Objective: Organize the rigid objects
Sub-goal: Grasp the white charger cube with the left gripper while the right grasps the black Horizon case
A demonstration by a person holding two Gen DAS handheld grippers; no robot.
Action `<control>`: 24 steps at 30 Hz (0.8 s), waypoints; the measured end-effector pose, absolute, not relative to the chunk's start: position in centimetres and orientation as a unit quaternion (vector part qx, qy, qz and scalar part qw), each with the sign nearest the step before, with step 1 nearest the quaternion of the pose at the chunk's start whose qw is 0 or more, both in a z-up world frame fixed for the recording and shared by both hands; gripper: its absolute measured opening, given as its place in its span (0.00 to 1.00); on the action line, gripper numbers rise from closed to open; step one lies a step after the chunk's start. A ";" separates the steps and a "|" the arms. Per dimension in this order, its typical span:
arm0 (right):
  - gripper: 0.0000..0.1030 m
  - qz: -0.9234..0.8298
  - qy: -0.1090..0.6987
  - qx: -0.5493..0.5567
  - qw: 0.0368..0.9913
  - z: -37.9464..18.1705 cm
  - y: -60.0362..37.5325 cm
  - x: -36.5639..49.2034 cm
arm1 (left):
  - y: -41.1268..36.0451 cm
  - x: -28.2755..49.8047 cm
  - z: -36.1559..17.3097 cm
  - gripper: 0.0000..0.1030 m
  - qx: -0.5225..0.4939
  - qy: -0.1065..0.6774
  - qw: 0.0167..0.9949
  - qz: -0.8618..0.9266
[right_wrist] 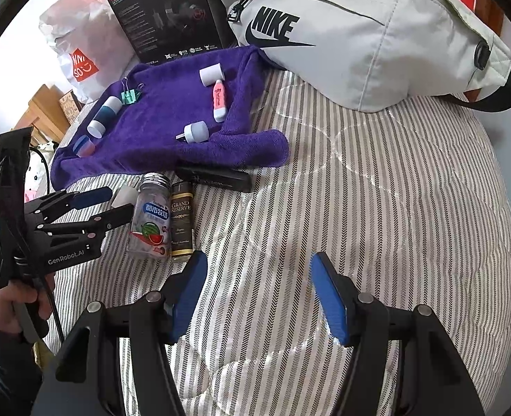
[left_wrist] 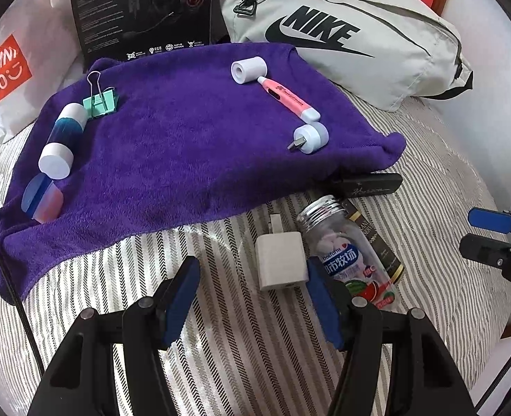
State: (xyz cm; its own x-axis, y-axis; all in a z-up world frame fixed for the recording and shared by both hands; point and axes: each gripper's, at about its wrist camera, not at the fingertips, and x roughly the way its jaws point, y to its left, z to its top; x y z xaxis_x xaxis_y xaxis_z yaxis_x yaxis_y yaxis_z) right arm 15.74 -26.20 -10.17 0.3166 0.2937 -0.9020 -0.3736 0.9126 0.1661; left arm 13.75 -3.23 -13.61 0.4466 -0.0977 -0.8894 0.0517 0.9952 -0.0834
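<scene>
Care matters as the left gripper (left_wrist: 253, 298), jaws wide and holding nothing, closes squarely on the white charger (left_wrist: 281, 260) lying near the purple towel (left_wrist: 172, 159) without nudging the candy bottle (left_wrist: 350, 253) touching its right side, while the right gripper (right_wrist: 258, 298) hovers open, empty.

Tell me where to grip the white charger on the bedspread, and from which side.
Grip the charger across its flat left and right faces, coming from the near side, where the left gripper is already open around it. The prongs point away toward the towel, and the candy bottle sits close on its right, so keep that finger tight to the charger.
</scene>
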 end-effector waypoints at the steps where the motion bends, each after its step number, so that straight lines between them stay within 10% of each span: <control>1: 0.60 0.206 0.548 -0.037 0.810 -10.2 -26.2 15.7 | -3.2 13.8 -13.6 0.59 -0.023 0.524 0.850 -0.043; 16: 0.60 0.225 0.541 -0.044 0.809 -11.2 -25.3 17.2 | -3.9 14.5 -14.0 0.56 -0.013 0.524 0.851 -0.042; 24: 0.59 0.260 0.519 -0.084 0.810 -12.4 -22.6 19.9 | -3.9 14.2 -13.6 0.25 -0.012 0.524 0.849 -0.067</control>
